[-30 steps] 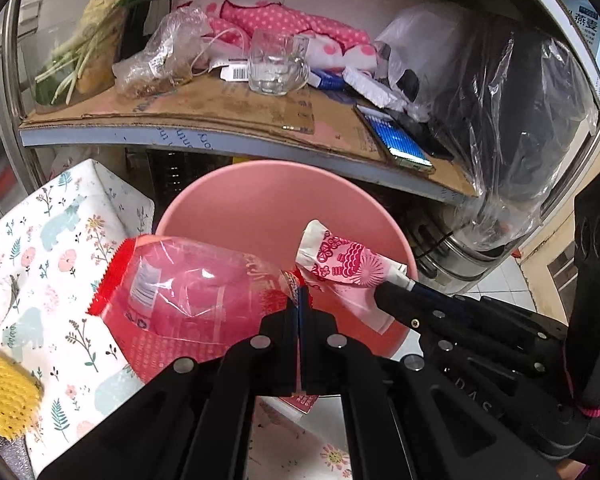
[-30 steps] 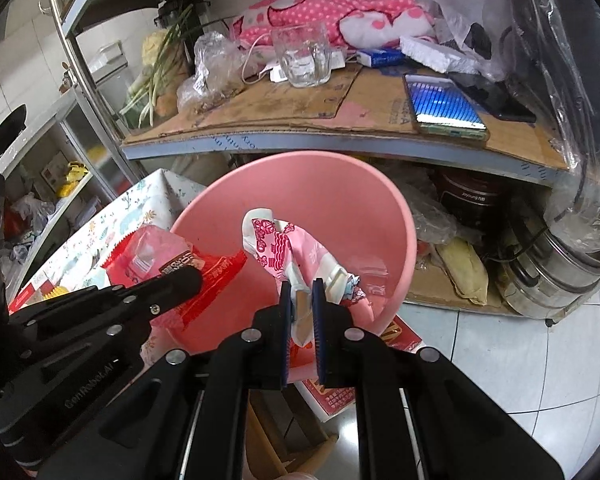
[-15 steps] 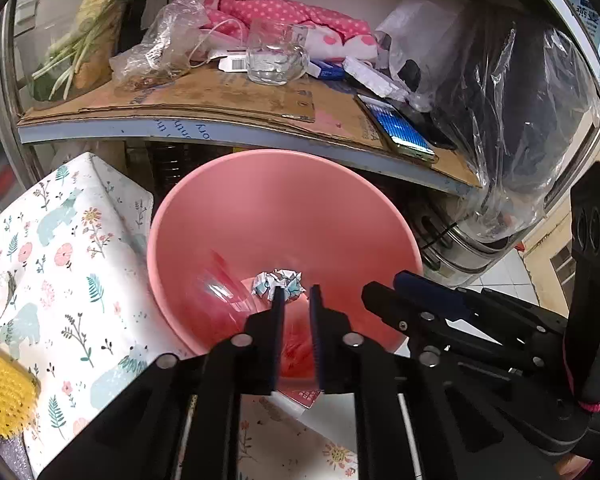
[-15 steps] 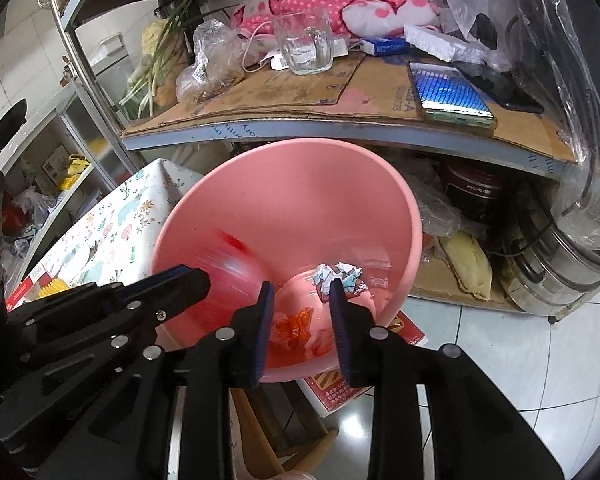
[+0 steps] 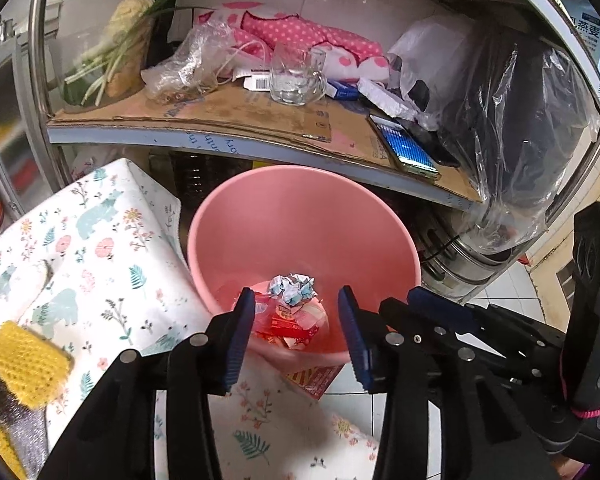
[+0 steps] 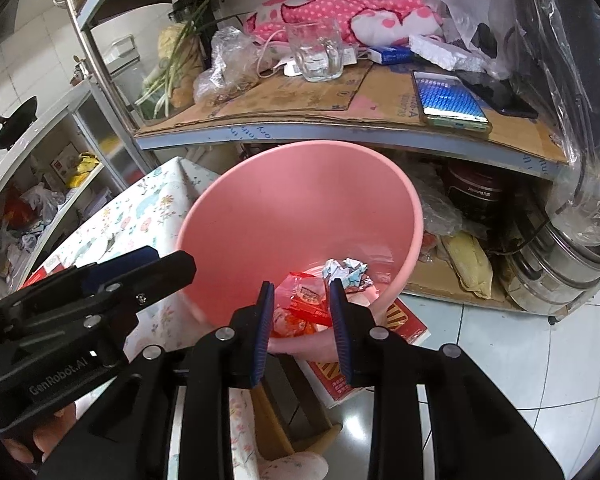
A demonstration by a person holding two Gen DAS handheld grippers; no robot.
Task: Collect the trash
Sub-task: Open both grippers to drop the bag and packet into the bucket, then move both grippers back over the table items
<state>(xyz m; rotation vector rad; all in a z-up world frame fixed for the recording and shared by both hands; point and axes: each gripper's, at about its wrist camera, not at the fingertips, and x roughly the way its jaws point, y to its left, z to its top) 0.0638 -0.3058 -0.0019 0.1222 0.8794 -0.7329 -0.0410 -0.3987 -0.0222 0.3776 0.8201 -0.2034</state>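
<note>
- Left wrist view: our left gripper [image 5: 298, 330] hangs over the pink bin [image 5: 260, 192]. Its jaws have just been opening, and nothing is between them.
- The trash sits at the bottom of the bin: a crumpled paper ball [image 5: 294, 286] on top of red wrappers [image 5: 288, 322].
- We think the wrappers are thin, light and slippery. They will bend and crinkle, so a pinch on a flat edge or corner works best.
- The paper ball looks soft and very light. We can squeeze it anywhere.
- A yellow sponge [image 5: 24, 364] lies on the flowery cloth [image 5: 100, 264] next to the bin.
- Right wrist view: our right gripper [image 6: 302, 326] also hangs over the pink bin [image 6: 292, 168]. Its jaws have just been opening, stand a little apart, and hold nothing.
- We see the red wrappers [image 6: 304, 300] and the paper ball [image 6: 346, 274] down in the bin, touching each other.
- The bin looks stiff and smooth. We guess it stays put when light trash drops in.
- A glass mug [image 6: 318, 54] and a phone [image 6: 450, 104] sit on the shelf above. They can break, so we stay away from them.
</note>
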